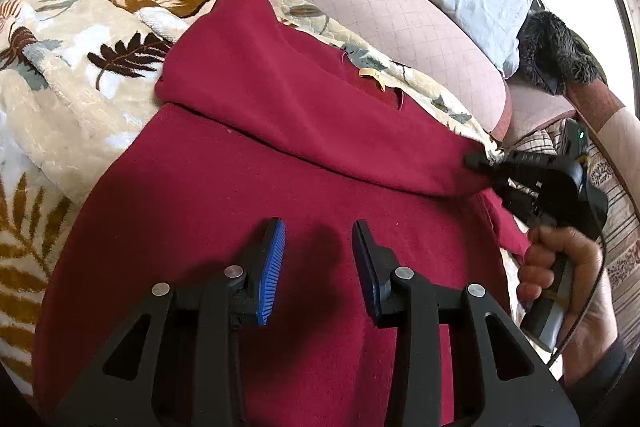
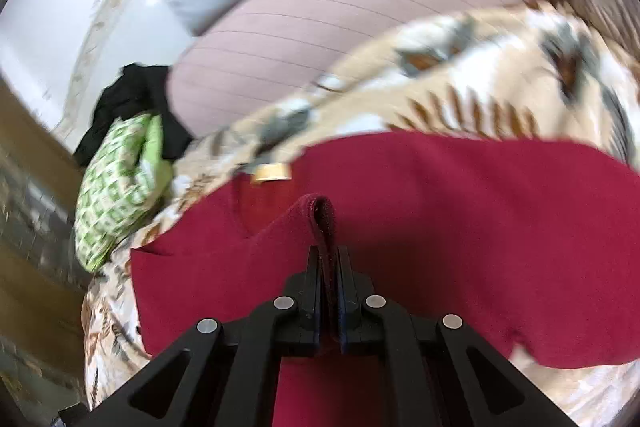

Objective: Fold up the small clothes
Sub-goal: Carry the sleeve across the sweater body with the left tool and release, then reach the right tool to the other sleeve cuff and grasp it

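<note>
A matt, fuzzy fleece cloth is seen in the red garment (image 1: 248,187); plush pile in the leaf-print blanket (image 1: 60,75); ribbed blue rubber on the left gripper (image 1: 319,235) pads.

The near part of the red garment (image 1: 248,187) is hidden behind the left gripper (image 1: 318,267), the far bedding (image 2: 460,83) is smeared by blur in the right wrist view, and the tan label (image 2: 272,172) is rendered too blurred to be read.
</note>
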`<state>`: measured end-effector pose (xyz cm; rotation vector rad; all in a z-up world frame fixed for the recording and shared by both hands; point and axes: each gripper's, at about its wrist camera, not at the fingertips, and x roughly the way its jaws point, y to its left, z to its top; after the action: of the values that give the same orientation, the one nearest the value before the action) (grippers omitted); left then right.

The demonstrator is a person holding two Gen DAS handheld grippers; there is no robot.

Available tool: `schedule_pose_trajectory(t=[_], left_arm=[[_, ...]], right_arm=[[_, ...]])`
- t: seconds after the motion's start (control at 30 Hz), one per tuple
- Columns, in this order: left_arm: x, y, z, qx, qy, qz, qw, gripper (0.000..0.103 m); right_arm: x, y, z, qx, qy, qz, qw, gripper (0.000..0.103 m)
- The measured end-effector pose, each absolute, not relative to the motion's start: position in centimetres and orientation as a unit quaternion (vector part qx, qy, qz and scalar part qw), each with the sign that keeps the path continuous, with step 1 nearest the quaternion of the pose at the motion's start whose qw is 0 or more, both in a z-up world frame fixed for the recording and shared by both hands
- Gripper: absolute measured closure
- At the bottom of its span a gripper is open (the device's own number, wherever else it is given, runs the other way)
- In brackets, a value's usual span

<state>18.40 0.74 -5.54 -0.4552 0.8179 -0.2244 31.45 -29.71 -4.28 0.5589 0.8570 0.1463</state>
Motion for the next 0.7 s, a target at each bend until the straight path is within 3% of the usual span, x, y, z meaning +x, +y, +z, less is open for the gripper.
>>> schedule_pose_trajectory(t=[0.47, 0.7], left_arm=[[18.5, 0.7, -5.6, -0.216, 0.395, -0.108, 0.886, 0.067], [18.6, 0.7, -5.7, -0.216, 0.395, -0.107, 0.886, 0.067]], right_arm=[[30.6, -31.7, -5.9, 0.270, 0.415, 0.011, 0.869, 0.096], [28.9, -29.4, -2.0, 0.213, 0.352, 0.012, 0.912, 0.096]])
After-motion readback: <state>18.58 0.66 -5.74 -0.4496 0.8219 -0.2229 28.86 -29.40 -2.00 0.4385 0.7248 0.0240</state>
